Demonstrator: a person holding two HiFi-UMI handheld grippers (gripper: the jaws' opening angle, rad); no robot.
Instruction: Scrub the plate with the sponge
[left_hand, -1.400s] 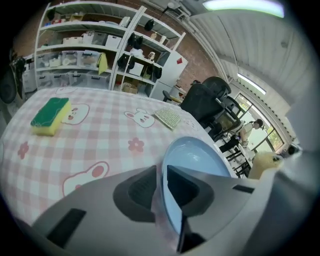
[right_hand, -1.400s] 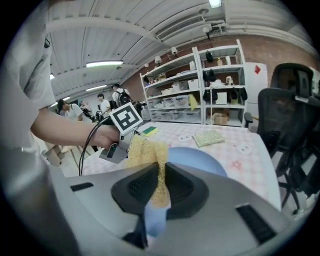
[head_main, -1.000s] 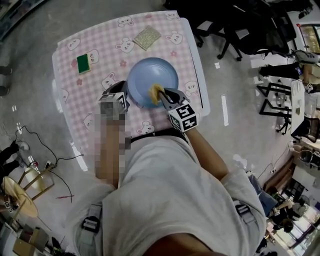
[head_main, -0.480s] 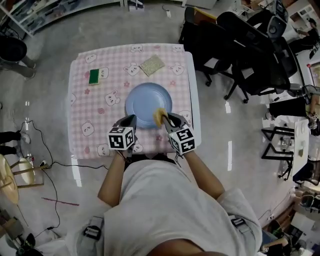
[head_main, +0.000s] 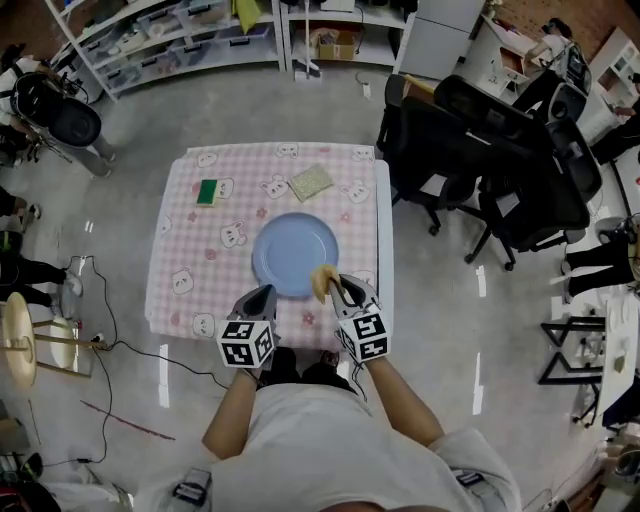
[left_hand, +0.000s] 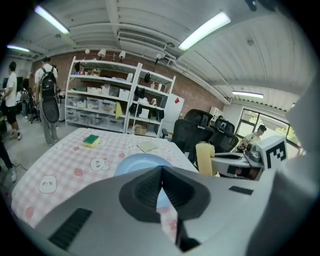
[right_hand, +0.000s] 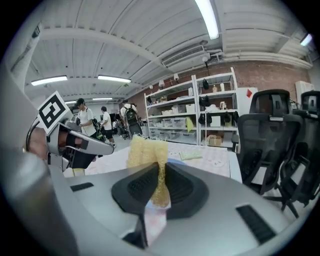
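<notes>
A round blue plate (head_main: 295, 255) lies in the middle of the pink checked table (head_main: 180, 270); the left gripper view shows the same plate (left_hand: 137, 161) just beyond my jaws. My right gripper (head_main: 330, 285) is shut on a yellow sponge (head_main: 321, 280), which hangs over the plate's near right rim. In the right gripper view, the sponge (right_hand: 147, 151) stands upright between the jaws of the right gripper (right_hand: 161, 186). My left gripper (head_main: 263, 297) is near the plate's front left, off the plate. Here the left gripper (left_hand: 161, 181) is shut with nothing in it.
A green sponge (head_main: 208, 191) and a beige cloth (head_main: 311, 182) lie on the table's far side. Black office chairs (head_main: 470, 150) stand to the right of the table. Shelving (head_main: 200, 30) lines the far wall. People (left_hand: 47, 100) stand at the left.
Both grippers have drawn back toward the table's near edge. The left one has come away from the plate's left rim, and the sponge has moved from the plate's surface to its near rim.
</notes>
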